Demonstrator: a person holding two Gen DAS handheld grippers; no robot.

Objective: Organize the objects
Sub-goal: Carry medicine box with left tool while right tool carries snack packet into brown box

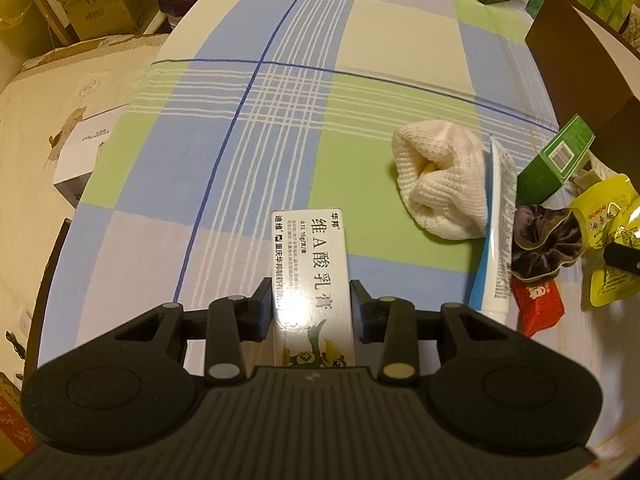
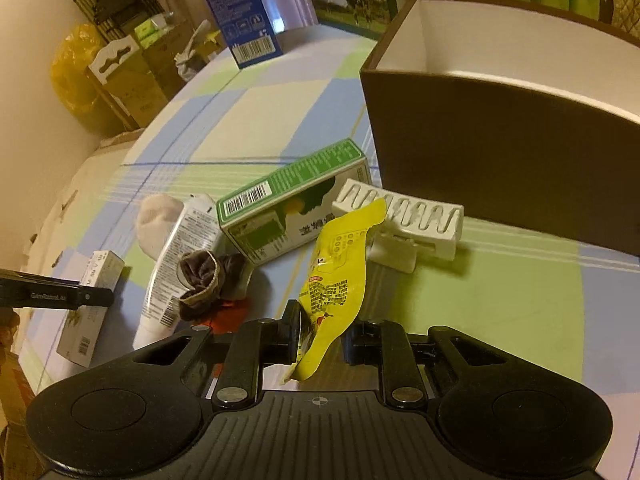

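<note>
The left gripper (image 1: 311, 309) is clamping a small white box (image 1: 310, 276) by its sides, for lifting. The right gripper (image 2: 320, 340) is straddling a yellow packet (image 2: 334, 276), jaws apart, perhaps not gripping. Beyond it, the brown box (image 2: 500, 168) is sitting open, likely for receiving them.

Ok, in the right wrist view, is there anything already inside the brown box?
No. The brown box shows only bare white inner walls, though its floor is hidden; the yellow packet sits between the right gripper fingers.
</note>
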